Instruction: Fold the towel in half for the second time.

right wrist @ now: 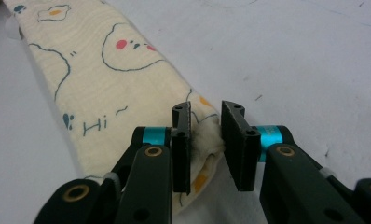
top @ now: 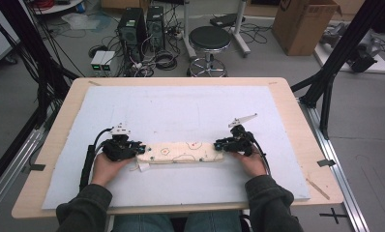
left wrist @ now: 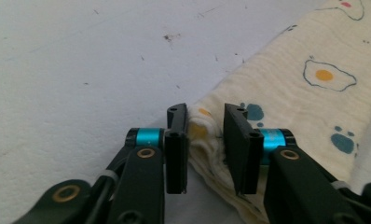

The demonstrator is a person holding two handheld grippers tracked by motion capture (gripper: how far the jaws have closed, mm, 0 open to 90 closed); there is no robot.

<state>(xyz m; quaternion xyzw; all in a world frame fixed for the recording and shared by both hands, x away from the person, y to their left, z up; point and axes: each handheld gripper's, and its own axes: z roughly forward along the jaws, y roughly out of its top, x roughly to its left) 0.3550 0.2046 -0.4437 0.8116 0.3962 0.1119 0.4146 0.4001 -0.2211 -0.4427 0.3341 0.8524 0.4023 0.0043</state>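
Cream cloth, folded into a long strip, lies low in the middle of the high view on a white mat. "Hi" is written on it, beside fried eggs and a face with red cheeks. Lots of bare mat lies above it. The left gripper pinches one end, the right gripper the other, jaws clamped on bunched cloth

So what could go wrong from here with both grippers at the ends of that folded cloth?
The left gripper and right gripper each bite just the edge of the folded cloth, so an end may slip free. The stacked layers might separate when lifted.
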